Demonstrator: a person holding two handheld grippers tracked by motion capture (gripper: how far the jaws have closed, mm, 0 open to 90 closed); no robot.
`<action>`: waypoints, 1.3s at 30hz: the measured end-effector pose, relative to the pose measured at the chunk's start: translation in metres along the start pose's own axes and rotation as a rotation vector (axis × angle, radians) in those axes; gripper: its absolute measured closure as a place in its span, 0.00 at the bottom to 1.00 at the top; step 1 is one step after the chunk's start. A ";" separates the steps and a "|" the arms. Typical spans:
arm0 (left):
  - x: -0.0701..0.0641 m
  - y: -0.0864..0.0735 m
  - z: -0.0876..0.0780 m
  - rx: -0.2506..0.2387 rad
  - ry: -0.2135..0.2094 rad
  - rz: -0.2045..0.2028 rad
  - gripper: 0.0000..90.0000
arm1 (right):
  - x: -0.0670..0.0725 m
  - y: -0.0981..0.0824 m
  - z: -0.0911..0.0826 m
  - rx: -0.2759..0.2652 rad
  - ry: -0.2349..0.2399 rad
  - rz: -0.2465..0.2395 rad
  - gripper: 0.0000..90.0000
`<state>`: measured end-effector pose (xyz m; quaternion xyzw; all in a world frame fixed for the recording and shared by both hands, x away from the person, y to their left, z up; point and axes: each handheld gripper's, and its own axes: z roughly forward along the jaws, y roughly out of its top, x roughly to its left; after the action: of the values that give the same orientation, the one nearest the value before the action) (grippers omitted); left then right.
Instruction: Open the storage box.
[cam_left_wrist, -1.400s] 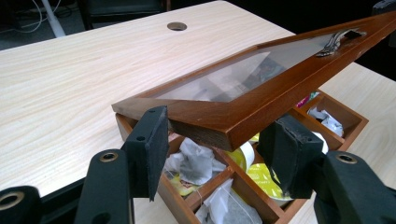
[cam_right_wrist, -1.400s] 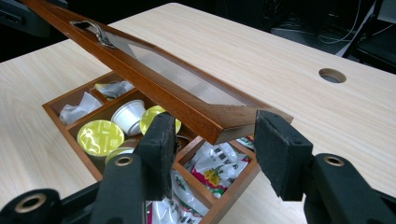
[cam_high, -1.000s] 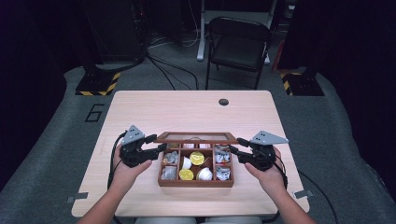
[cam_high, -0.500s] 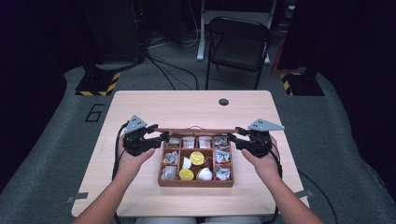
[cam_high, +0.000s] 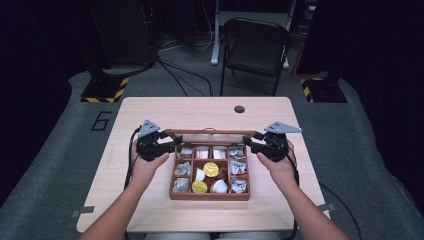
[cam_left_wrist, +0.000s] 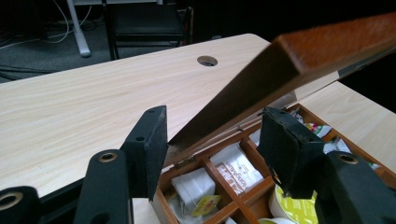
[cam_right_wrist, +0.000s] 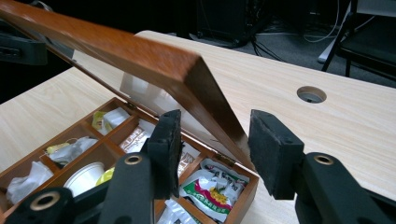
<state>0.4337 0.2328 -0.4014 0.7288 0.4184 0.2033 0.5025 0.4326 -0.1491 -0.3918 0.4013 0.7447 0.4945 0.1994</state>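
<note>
now we lift lid (cam_high: 210, 133) higher than second ago, wooden tea box (cam_high: 210, 196) opening. left gripper (cam_left_wrist: 212, 140) and right gripper (cam_right_wrist: 212, 140) jaws wide apart around lid ends, not pinching.

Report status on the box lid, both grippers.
Left gripper open, straddling lid edge. Right gripper open, same. Wooden box lid half raised. Nothing obstructing.

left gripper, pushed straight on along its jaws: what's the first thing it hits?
Most likely the raised wooden lid: its side edge runs down between the left gripper jaws, just ahead. Depth is hard to judge; the open box lies below that line.
</note>
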 end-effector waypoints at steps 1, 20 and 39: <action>0.000 0.000 0.000 0.000 0.000 0.000 0.47 | 0.000 0.000 0.000 0.000 0.000 0.000 0.60; 0.010 -0.002 0.019 -0.015 -0.003 -0.021 0.47 | -0.012 -0.002 0.022 0.002 0.000 0.039 0.57; 0.015 -0.003 0.034 -0.006 0.010 -0.028 0.46 | -0.016 0.001 0.035 0.009 -0.016 0.044 0.56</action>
<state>0.4648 0.2267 -0.4202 0.7204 0.4304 0.2010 0.5053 0.4673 -0.1414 -0.4072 0.4226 0.7363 0.4922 0.1923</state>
